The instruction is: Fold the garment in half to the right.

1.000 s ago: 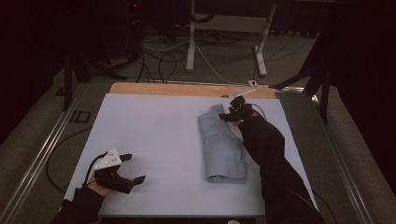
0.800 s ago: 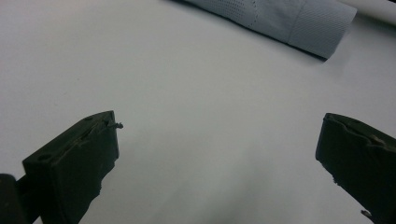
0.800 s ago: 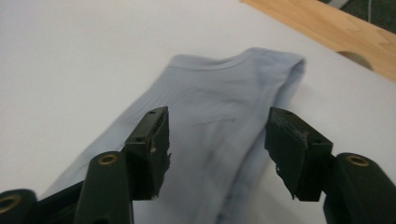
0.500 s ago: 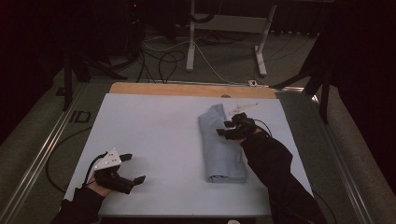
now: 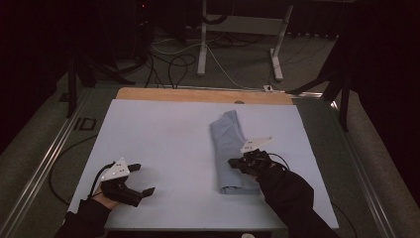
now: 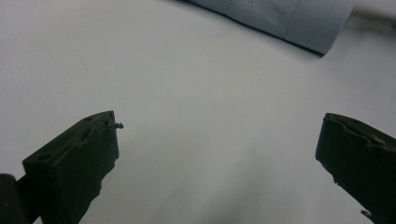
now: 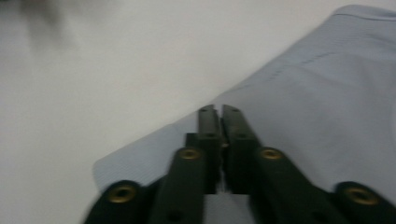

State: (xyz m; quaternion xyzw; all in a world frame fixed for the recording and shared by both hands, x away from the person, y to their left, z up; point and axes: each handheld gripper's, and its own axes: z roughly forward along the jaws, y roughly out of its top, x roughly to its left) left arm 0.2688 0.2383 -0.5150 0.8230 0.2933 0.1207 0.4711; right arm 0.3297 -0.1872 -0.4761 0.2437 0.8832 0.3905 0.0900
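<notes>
A folded pale-blue cloth (image 5: pixel 229 151) lies on the white table (image 5: pixel 163 134), right of the table's middle, as a long narrow bundle whose long axis runs from the near edge toward the far wooden strip (image 5: pixel 198 95), leaning a little to the left at its far end.

The right gripper (image 5: pixel 233 162) is over the cloth's near half, its tips pointing across the bundle toward the cloth's left edge. In the right gripper view the two black jaws stand pressed together with just a thin slit between them — they have just been closing — and no fold of fabric shows caught in the slit; the fabric (image 7: pixel 327 93) lies beneath and beyond the tips. Whether the tips rest on the cloth or hover just above it I cannot tell.

The left gripper (image 5: pixel 143 179) sits well to the left of the cloth, near the table's front edge, with its jaws spread wide and nothing between them. In its own view the cloth's near end (image 6: pixel 299 21) lies far ahead, past bare table.

So the right hand is plainly the nearer one — the cloth is directly under its fingers, while the left would have to cross open table to reach it. Any next move on the cloth likely works across its short width.
</notes>
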